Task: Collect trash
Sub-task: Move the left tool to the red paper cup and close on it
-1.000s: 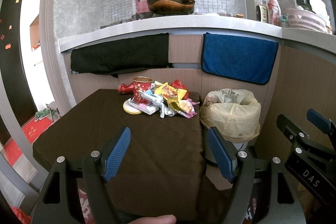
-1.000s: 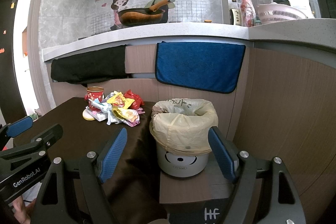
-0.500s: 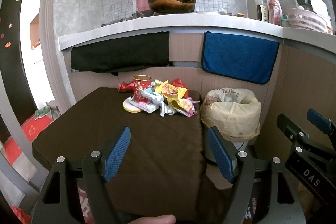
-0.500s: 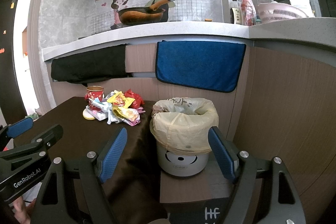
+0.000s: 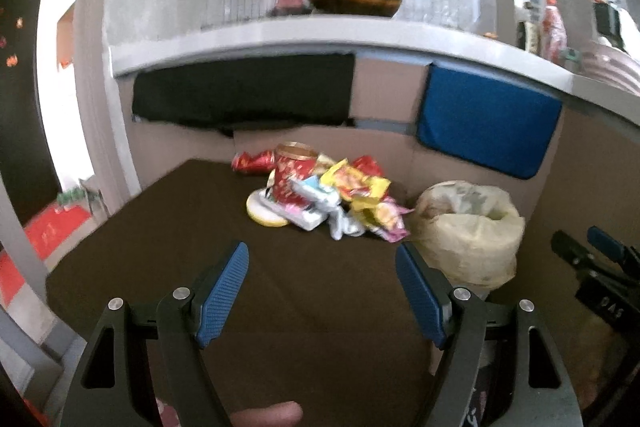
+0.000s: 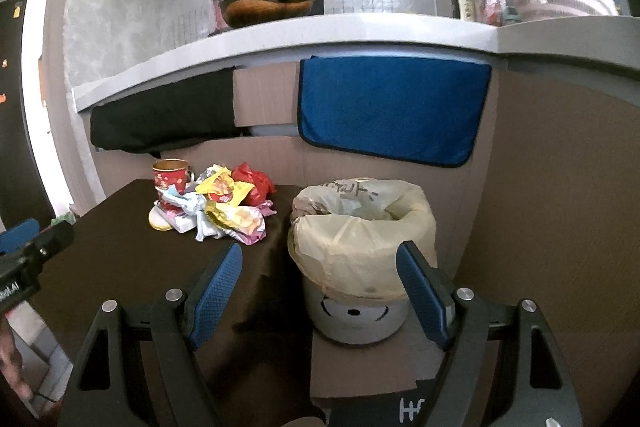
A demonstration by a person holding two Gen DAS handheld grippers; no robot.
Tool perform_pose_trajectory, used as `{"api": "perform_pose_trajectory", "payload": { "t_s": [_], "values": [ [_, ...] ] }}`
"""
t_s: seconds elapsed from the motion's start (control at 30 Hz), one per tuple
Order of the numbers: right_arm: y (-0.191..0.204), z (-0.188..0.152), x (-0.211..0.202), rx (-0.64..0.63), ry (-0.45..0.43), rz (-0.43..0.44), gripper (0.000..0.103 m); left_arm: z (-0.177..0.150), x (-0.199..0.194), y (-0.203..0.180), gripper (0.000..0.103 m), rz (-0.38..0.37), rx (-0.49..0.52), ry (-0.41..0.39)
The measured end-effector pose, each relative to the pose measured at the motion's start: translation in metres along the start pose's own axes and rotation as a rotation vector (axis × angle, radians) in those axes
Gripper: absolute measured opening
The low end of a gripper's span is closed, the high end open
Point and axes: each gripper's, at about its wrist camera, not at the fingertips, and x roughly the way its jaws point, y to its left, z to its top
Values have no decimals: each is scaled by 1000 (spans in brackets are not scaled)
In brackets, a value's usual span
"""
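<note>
Both grippers' jaws gape empty; crumpled colourful wrappers (image 5: 352, 199) heap beside red cup (image 5: 292, 177).

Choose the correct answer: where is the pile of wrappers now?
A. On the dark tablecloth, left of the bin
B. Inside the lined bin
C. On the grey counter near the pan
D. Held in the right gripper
A: the pile of wrappers lies on the dark tablecloth, left of the lined bin; both grippers are open and hold nothing.
</note>
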Motion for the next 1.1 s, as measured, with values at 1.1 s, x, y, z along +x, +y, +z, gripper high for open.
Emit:
{"api": "perform_pose_trajectory", "payload": {
  "t_s": [1.1],
  "values": [
    [39, 6, 204, -116, 229, 119, 77, 71, 286, 69, 64, -120, -95, 168]
  ]
}}
